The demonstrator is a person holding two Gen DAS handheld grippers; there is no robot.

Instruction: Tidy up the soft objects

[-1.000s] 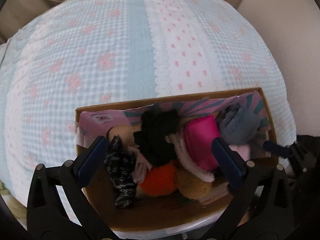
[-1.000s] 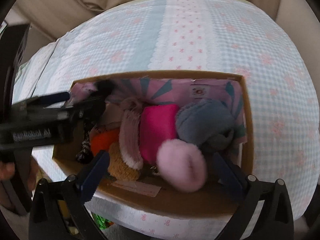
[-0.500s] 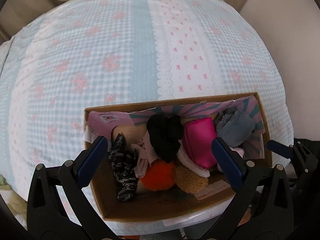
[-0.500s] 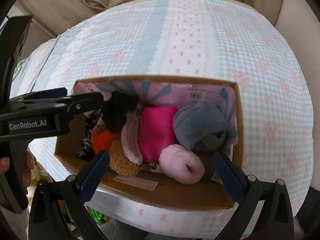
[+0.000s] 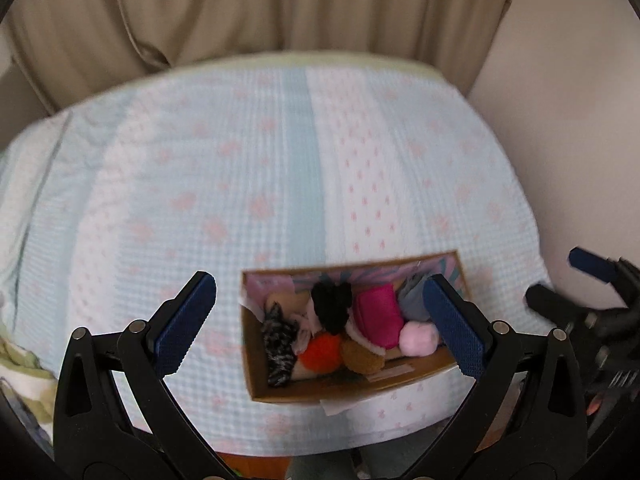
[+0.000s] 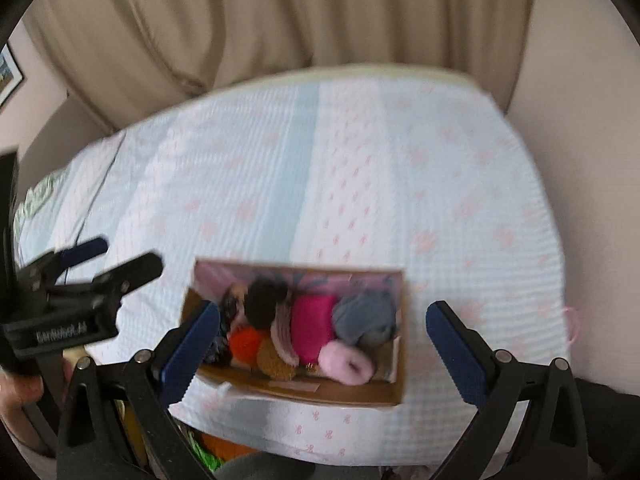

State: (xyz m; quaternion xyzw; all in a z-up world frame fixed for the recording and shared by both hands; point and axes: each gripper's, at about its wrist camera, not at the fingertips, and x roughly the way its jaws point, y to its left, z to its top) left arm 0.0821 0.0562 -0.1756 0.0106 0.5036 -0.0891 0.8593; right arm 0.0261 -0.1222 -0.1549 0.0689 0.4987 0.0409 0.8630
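A cardboard box [image 5: 344,390] [image 6: 360,394] sits near the front edge of a bed. It holds several soft objects: a black scrunchie [image 5: 332,304], a magenta pouch [image 5: 378,314], a grey-blue plush [image 6: 364,316], a pale pink fluffy ring [image 6: 346,362], an orange pompom [image 5: 320,354], a brown pompom [image 5: 362,358] and a black-and-white scrunchie [image 5: 276,340]. My left gripper [image 5: 320,328] is open and empty, held back above the box. My right gripper [image 6: 322,350] is open and empty, also held back from the box.
The bed has a light blue and white checked cover [image 5: 280,184] with pink flowers. A beige curtain [image 5: 260,8] hangs behind it and a pale wall [image 5: 560,120] is on the right. The other gripper shows at each view's side [image 6: 80,300].
Both grippers have pulled back and up from the box, which now looks smaller. The black scrunchie has been let go and lies in the box.
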